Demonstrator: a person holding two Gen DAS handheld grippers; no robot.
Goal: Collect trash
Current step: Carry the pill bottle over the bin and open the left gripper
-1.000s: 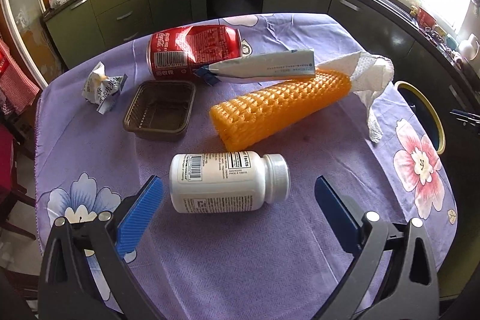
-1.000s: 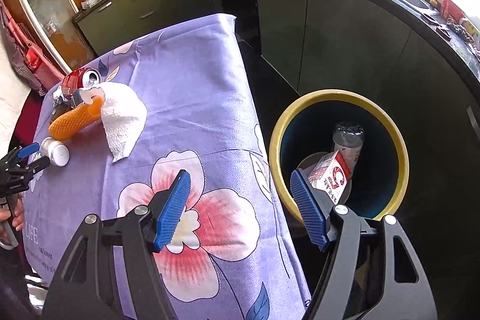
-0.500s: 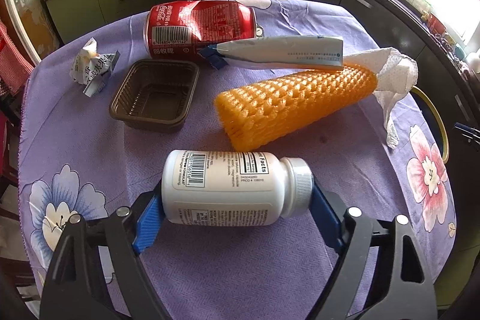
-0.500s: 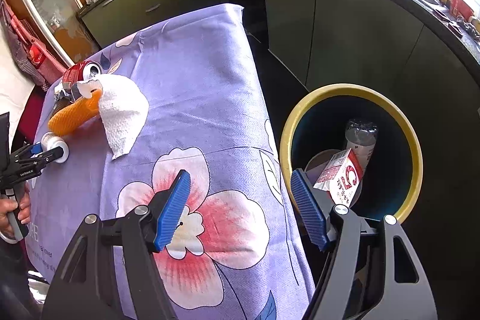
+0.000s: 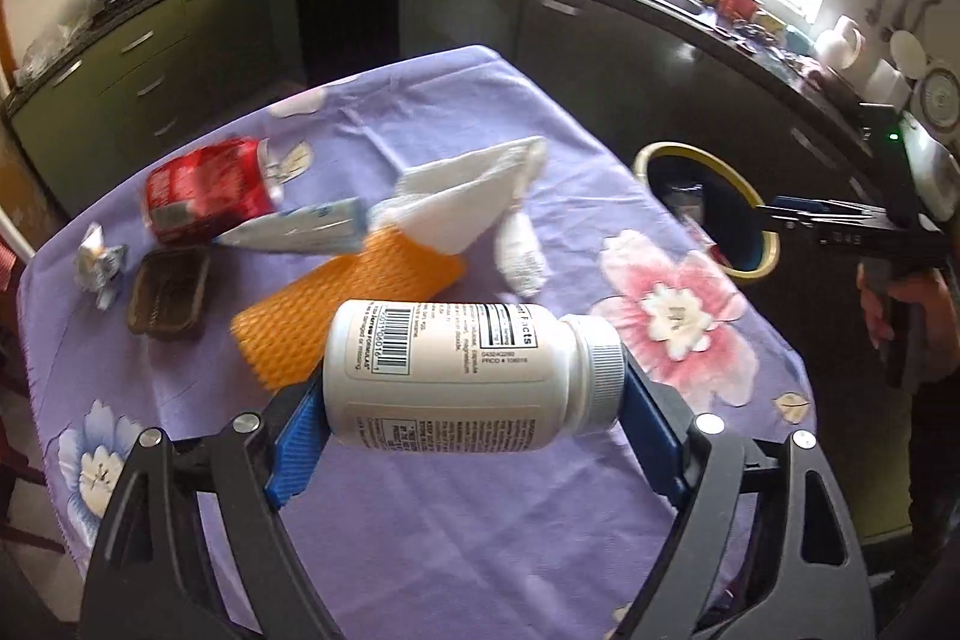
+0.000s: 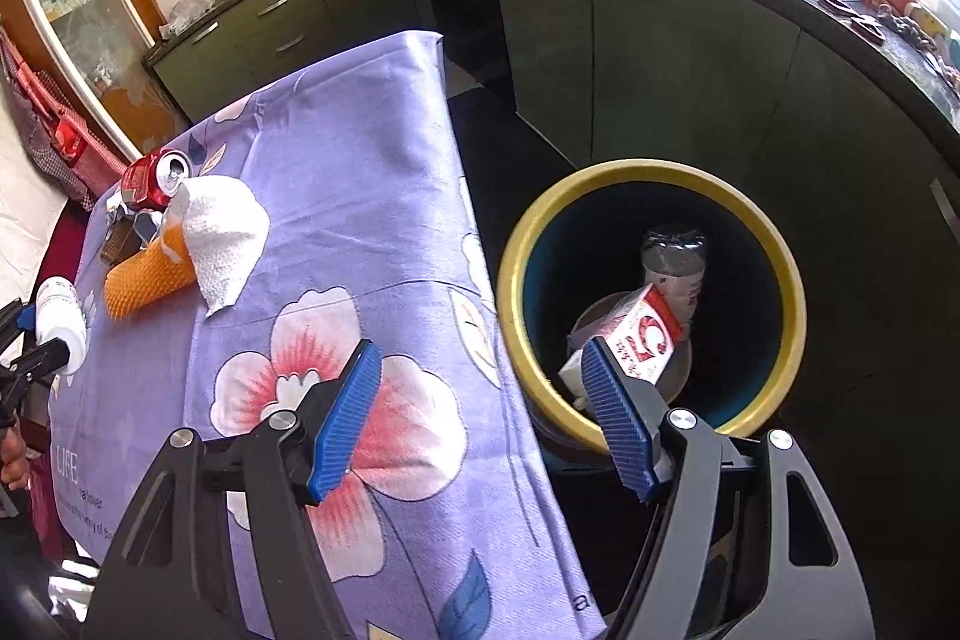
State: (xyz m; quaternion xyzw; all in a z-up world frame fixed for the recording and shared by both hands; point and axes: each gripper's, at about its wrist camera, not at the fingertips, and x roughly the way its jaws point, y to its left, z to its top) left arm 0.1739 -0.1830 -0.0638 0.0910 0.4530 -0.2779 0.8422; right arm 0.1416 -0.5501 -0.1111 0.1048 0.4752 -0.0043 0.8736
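My left gripper (image 5: 474, 436) is shut on a white pill bottle (image 5: 456, 376), held end to end and lifted above the purple floral tablecloth (image 5: 480, 538). The bottle also shows at the left edge of the right wrist view (image 6: 57, 322). On the table lie an orange foam net (image 5: 336, 304), a white paper towel (image 5: 474, 202), a crushed red can (image 5: 204, 196), a toothpaste tube (image 5: 300, 229), a brown tray (image 5: 171, 289) and a crumpled wrapper (image 5: 96, 262). My right gripper (image 6: 480, 424) is open and empty above the table edge beside the yellow-rimmed bin (image 6: 774, 244).
The bin holds a red-and-white carton (image 6: 642, 334) and a plastic bottle (image 6: 672, 256). The bin also shows in the left wrist view (image 5: 744, 178), right of the table. Dark green kitchen cabinets (image 6: 660, 58) curve behind the table and bin.
My left gripper closed on the pill bottle and lifted it off the table, swinging right toward the bin. My right gripper stayed open and shifted slightly.
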